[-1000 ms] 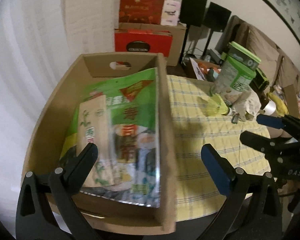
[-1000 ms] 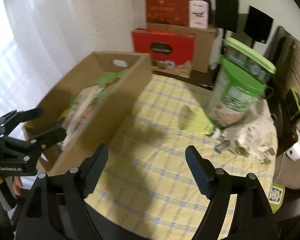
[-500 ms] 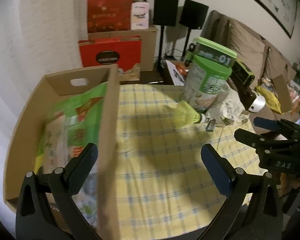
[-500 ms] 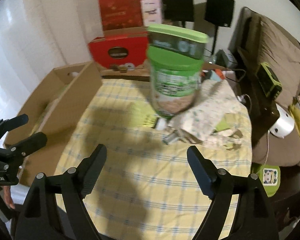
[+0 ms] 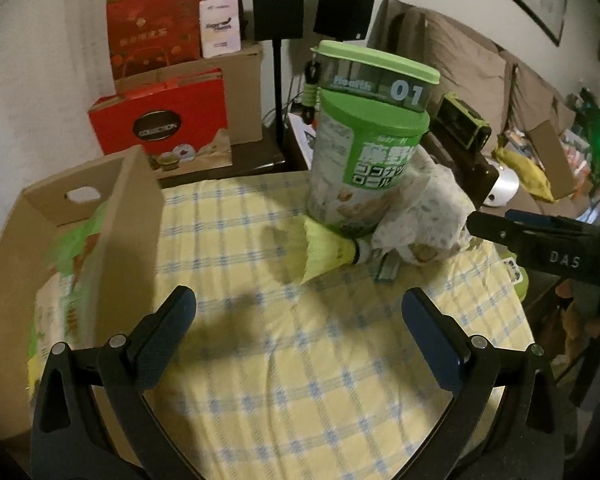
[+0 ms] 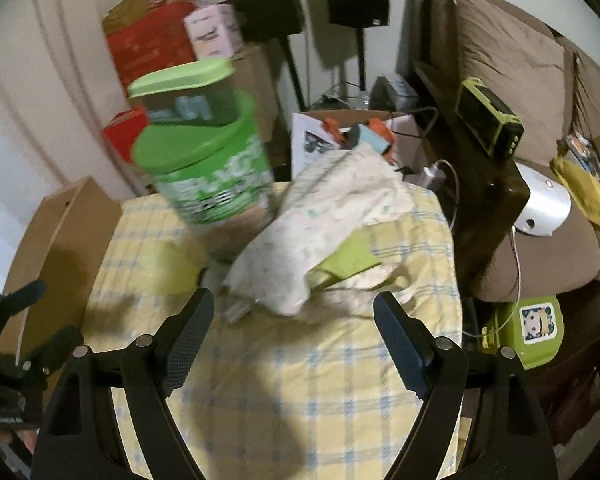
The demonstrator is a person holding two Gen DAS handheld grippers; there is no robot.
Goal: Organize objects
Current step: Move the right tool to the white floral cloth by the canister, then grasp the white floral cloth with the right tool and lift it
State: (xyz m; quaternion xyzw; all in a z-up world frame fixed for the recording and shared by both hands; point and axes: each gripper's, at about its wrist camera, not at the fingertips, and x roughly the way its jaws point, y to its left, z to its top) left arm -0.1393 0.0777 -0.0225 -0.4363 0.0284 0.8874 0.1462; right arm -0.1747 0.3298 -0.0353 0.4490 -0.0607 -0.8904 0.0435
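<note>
A green-lidded canister (image 5: 364, 168) stands at the back of the yellow checked table (image 5: 284, 360), with a clear green-lidded tub (image 5: 374, 76) on top. A yellow shuttlecock (image 5: 328, 250) lies in front of it, beside a crumpled patterned cloth (image 6: 324, 232). A cardboard box (image 5: 112, 224) at the left holds green snack bags (image 5: 76, 272). My left gripper (image 5: 298, 332) is open and empty over the table. My right gripper (image 6: 294, 340) is open and empty just before the cloth; the canister (image 6: 208, 168) is blurred there.
Red gift boxes (image 5: 160, 128) and black speakers (image 5: 278, 4) stand behind the table. A brown sofa (image 6: 512, 92) and a dark side table (image 6: 488, 184) lie to the right. A green case (image 6: 528, 328) sits low at the right.
Both grippers have swung right, away from the cardboard box and toward the canister, shuttlecock and cloth. Both stay open and empty.
</note>
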